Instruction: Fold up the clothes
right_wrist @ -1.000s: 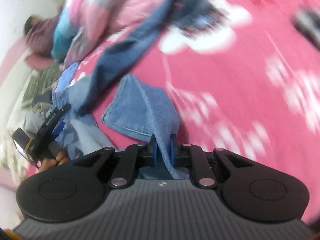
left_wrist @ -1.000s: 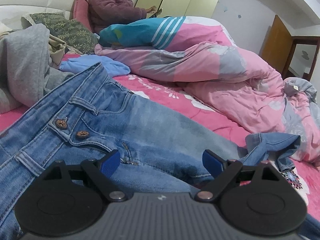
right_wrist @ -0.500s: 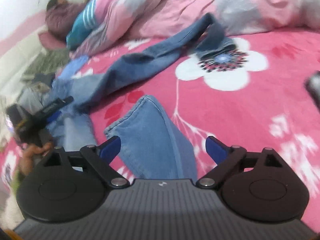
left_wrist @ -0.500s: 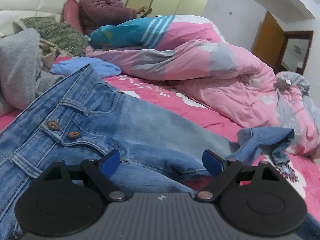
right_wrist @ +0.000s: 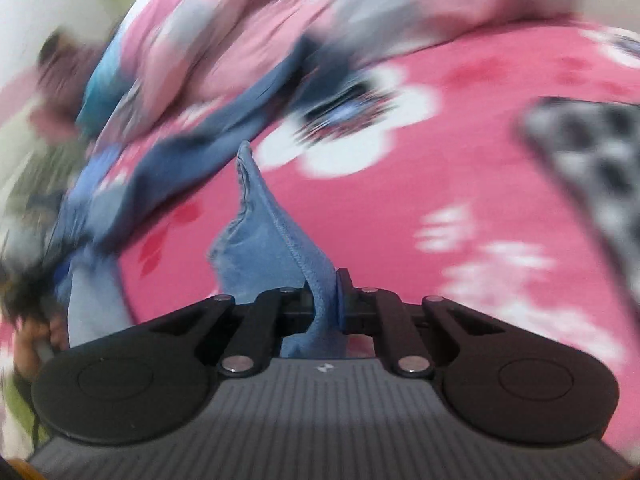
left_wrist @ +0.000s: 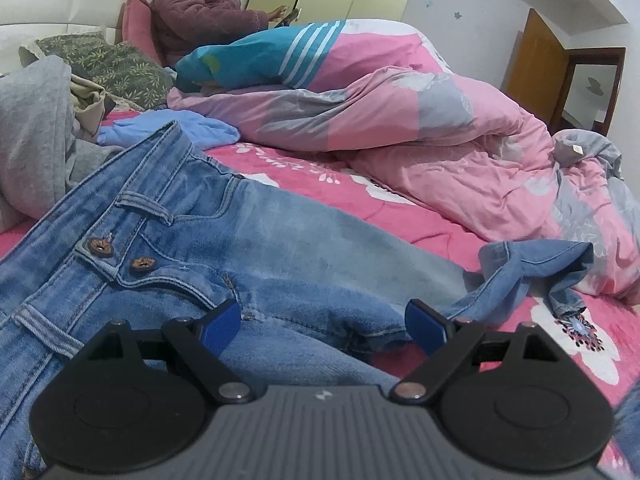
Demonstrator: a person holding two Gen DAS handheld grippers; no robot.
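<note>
Blue jeans (left_wrist: pixel 240 248) lie spread on the pink flowered bedsheet (left_wrist: pixel 312 172), waistband and two brown buttons at the left, one leg running right to a crumpled hem (left_wrist: pixel 560 264). My left gripper (left_wrist: pixel 322 320) hovers open just over the crotch area, with nothing pinched between its blue pads. In the blurred right wrist view, my right gripper (right_wrist: pixel 326 304) is closing tight on a fold of the other jeans leg (right_wrist: pixel 264 240); its pads press on the denim, which rises off the sheet. The far leg (right_wrist: pixel 224 120) trails toward the duvet.
A rumpled pink and grey duvet (left_wrist: pixel 400 128) fills the bed's far side. A person (left_wrist: pixel 200 12) sits against the headboard. A grey garment (left_wrist: pixel 32 140) and a light blue one (left_wrist: pixel 180 128) lie by the waistband. A black-and-white checked thing (right_wrist: pixel 592 160) lies at the right.
The right gripper let go of the jeans leg and opened wide, then shut again on a fold of it and is now sweeping with it. The left gripper stayed open and barely shifted.
</note>
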